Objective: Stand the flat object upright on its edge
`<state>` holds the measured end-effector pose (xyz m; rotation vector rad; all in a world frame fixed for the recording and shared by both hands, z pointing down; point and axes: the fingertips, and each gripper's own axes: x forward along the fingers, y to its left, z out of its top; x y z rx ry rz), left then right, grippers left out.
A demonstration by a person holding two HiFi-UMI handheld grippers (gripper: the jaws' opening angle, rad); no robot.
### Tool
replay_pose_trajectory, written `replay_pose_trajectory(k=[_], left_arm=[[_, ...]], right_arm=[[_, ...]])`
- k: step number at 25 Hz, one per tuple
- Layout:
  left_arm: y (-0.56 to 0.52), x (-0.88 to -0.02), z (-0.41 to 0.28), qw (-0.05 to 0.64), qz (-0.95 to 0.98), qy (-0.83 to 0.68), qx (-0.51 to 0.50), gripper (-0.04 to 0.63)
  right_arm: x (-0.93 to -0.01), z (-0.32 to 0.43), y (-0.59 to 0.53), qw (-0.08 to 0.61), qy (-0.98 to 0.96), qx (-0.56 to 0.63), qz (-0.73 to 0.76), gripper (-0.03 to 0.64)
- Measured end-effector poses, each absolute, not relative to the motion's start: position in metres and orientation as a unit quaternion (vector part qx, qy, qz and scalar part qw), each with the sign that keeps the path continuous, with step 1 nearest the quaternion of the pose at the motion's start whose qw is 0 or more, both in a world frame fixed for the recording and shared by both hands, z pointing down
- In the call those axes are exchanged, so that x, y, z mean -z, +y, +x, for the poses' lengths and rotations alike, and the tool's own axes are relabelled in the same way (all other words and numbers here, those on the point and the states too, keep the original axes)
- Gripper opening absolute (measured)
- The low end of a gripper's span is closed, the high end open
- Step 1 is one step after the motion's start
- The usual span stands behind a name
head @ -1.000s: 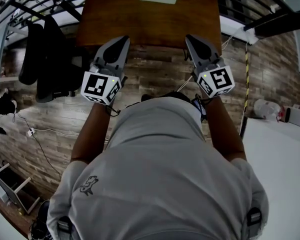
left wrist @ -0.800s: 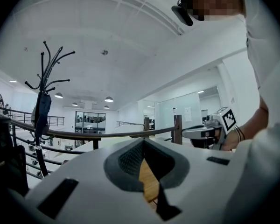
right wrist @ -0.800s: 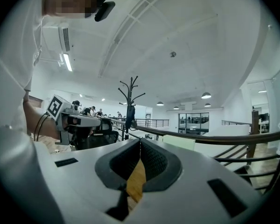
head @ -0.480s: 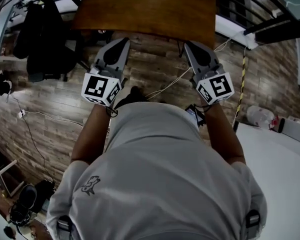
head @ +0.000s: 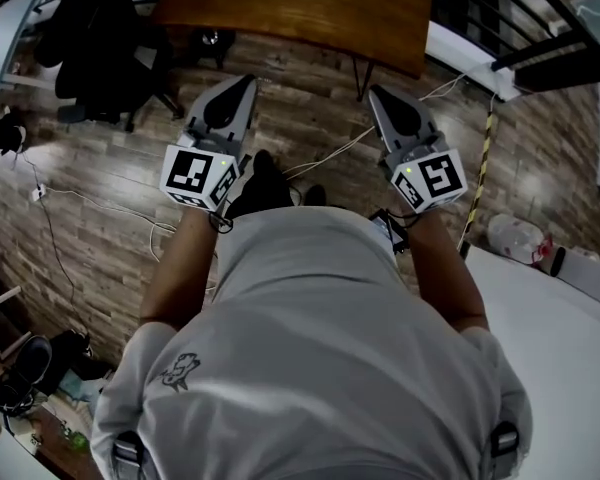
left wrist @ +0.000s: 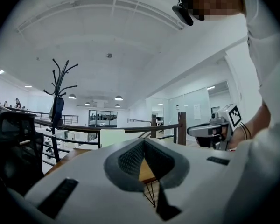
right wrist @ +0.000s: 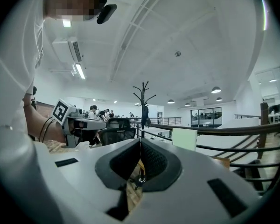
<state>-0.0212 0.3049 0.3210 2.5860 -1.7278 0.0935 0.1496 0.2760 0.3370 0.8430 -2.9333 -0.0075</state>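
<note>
Wooden table (head: 310, 13) has receded from the closed left gripper (head: 248, 80).

Your flat thing (left wrist: 112, 138) is a pale, plain board with square corners. It is on the brown table (head: 310, 8), well ahead of you. In both gripper views its wide face seems to stand up tall above the table top, not lie down.

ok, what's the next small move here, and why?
Probably step up to the brown wooden table: the left gripper and right gripper are both shut and empty, held over the plank floor short of its edge, and the pale flat panel sits farther ahead, out of reach.
</note>
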Motion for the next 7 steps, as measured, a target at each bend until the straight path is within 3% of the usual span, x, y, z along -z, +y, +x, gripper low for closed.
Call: replay_pose_trajectory(k=[7], left_arm=[[0.335, -0.324, -0.023, 0.018, 0.819, -0.572, -0.038, 0.014]], right_arm=[[-0.339, 0.149, 0.302, 0.041, -0.965, -0.001, 0.257, 0.034]])
